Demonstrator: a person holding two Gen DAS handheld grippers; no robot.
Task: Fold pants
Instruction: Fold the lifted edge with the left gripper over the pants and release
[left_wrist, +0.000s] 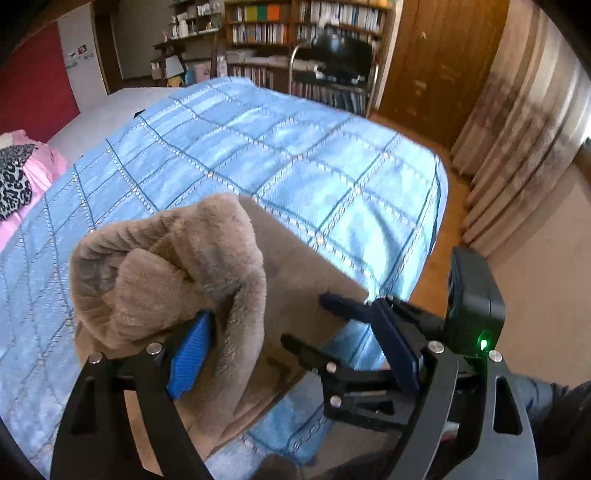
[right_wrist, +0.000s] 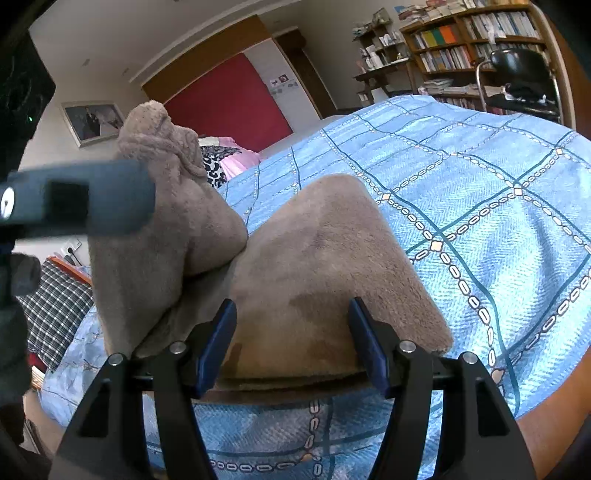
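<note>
Left tongs wide apart, fluffy brown pants bunched against left pad, unclamped. Right tongs straddle pants' folded edge on bed; grip unclear.

No text, label, brand or number can be read in either view. The spines on the bookshelf are too small and blurred to make out. The small stickers on the white door panel beside the red wall show only shapes, no letters. The framed picture on the wall bears no legible writing.
</note>
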